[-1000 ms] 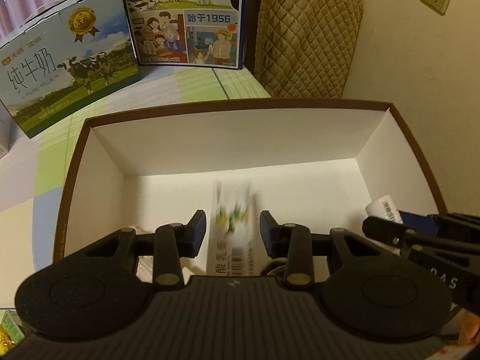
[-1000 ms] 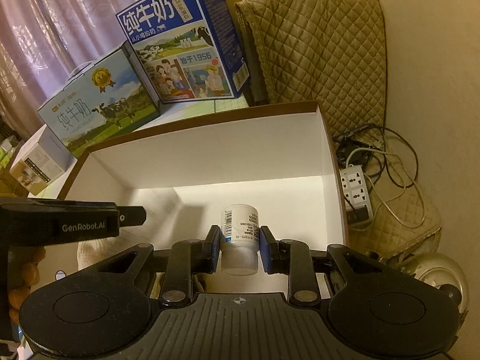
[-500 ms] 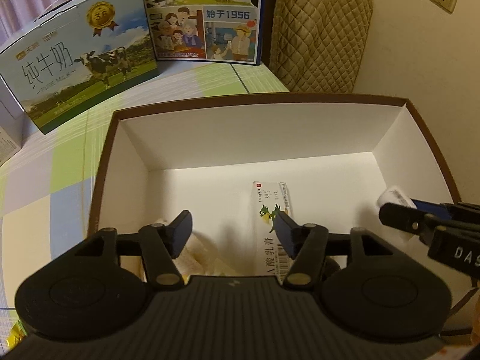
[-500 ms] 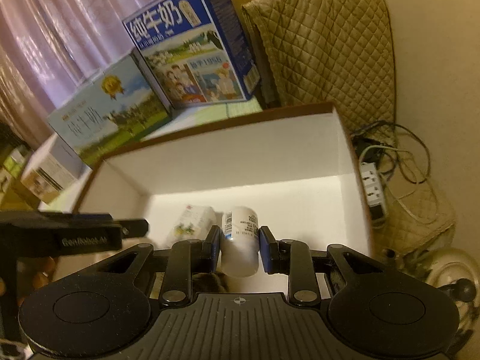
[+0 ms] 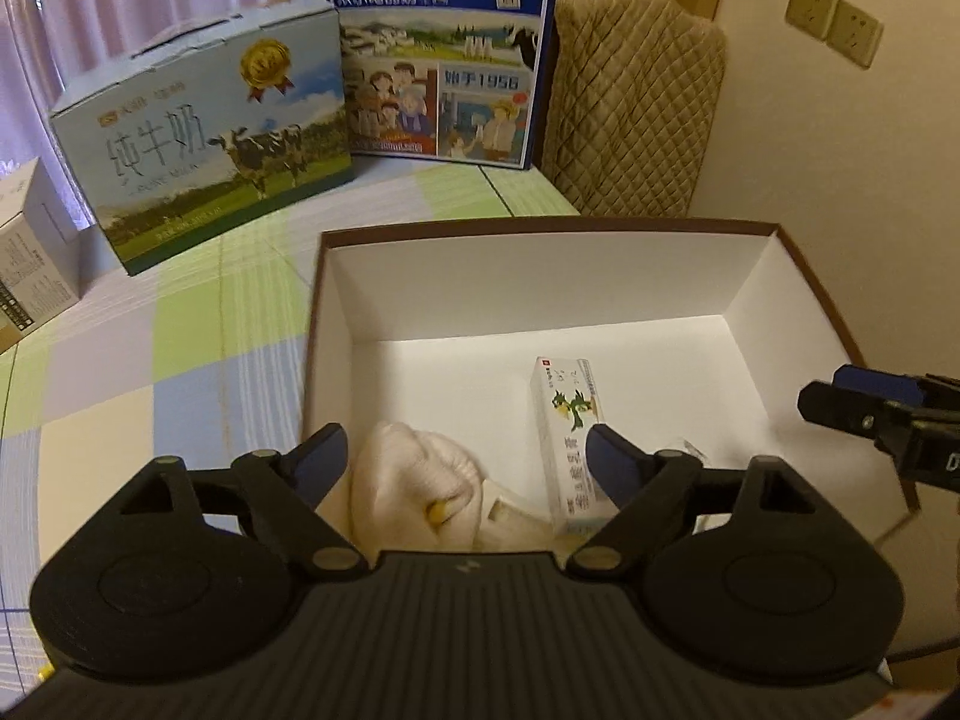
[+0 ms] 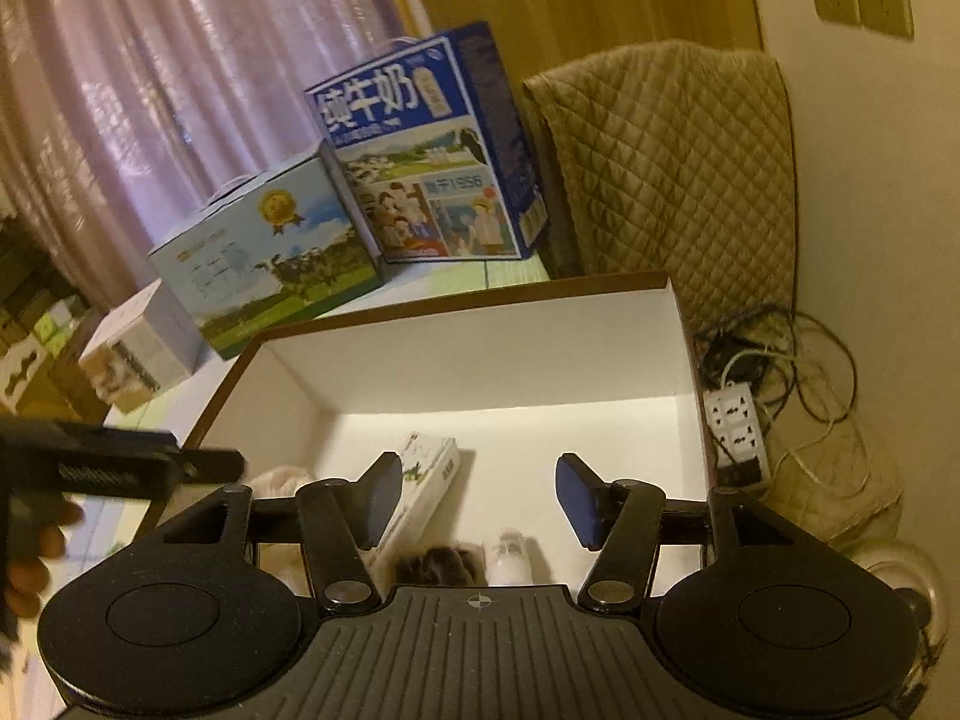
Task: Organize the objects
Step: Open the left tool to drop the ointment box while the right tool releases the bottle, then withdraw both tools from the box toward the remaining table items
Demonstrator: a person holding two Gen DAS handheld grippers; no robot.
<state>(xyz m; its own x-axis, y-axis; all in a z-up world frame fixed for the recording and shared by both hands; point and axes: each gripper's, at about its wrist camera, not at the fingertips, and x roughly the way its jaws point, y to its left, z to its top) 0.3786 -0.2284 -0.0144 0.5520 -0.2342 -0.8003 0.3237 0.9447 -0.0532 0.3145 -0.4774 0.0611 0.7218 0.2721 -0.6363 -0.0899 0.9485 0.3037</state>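
The left hand-held gripper [image 5: 467, 455] is spread wide and holds nothing, above the near end of the brown cardboard box with white inside walls [image 5: 540, 300]. The right hand-held gripper [image 6: 479, 501] is also spread and empty. In the box lie a white rectangular carton with green print [image 5: 567, 420], a cream soft cloth bundle [image 5: 414, 492] and a small white plastic bottle [image 6: 510, 561]. The box stands on the checked bench [image 5: 150, 360].

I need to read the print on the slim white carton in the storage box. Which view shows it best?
Left wrist: the slim white carton lies face up, only its near end behind a claw finger. Right wrist shows it oblique and partly hidden.
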